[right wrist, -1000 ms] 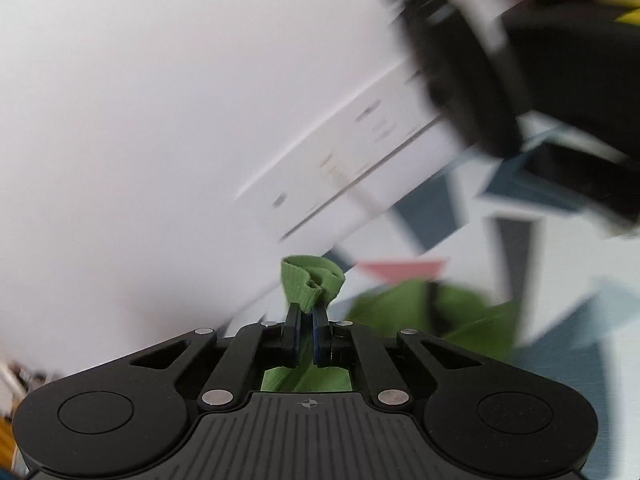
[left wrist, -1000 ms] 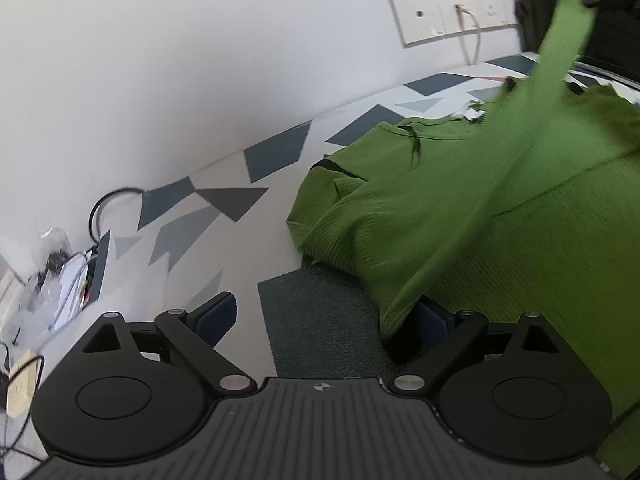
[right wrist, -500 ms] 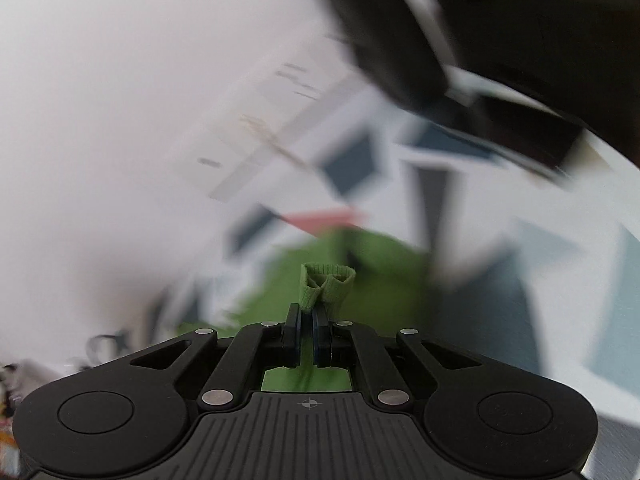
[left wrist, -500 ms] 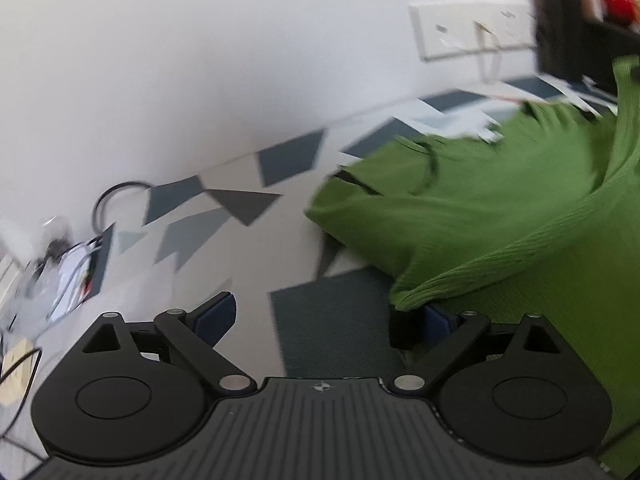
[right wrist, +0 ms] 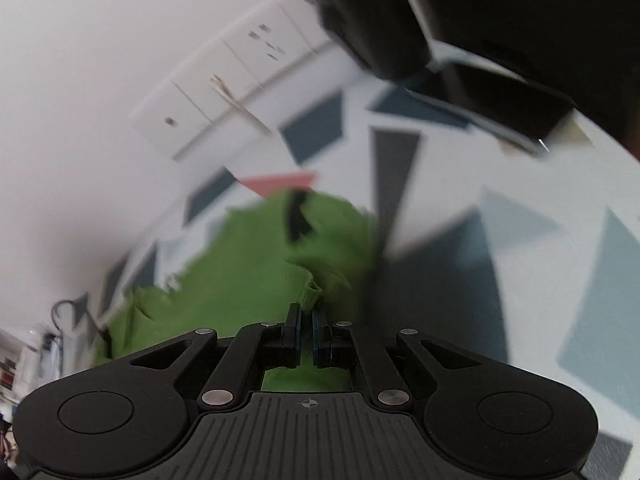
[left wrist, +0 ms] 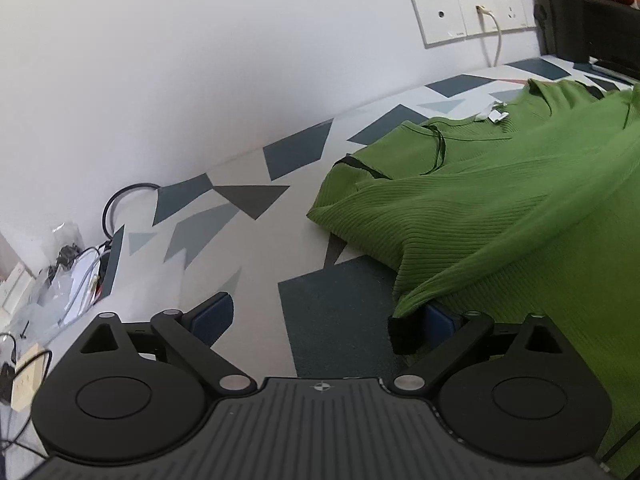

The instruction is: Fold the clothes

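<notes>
L wrist view: left gripper (left wrist: 324, 320) is wide open, fingers far apart, nothing between them. The R finger's pad sits just under the edge of a sleeve (left wrist: 520, 240) that runs from about 5 o'clock up toward 2 o'clock, draped across the sweater (left wrist: 420, 208). The sweater, green ribbed knit, lies on the table (left wrist: 248, 240) at 1–4 o'clock, neckline w/ white label (left wrist: 494, 114) toward 1 o'clock. Wall sockets (left wrist: 472, 16) at 1 o'clock, cable clutter (left wrist: 68, 272) at 9 o'clock.

R wrist view: blurred, so gripper is moving. Right gripper (right wrist: 306, 318) is clamped tight on a small bunch of green fabric, prob. the sleeve cuff (right wrist: 311, 296), poking out at 12 o'clock just past the tips. Rest of sweater spreads from 9 to 12 o'clock below it. A dark object (right wrist: 500, 20), can't ID, fills 1–2 o'clock.

Step, as I judge it: sleeve fold-in, R side carrying the cuff across the body, L side idle at the near edge. Next move calls for lowering the cuff flat onto the torso so the sleeve lies straight w/o bunching, then letting go. L gripper could pin or take the near hem for the following fold.
</notes>
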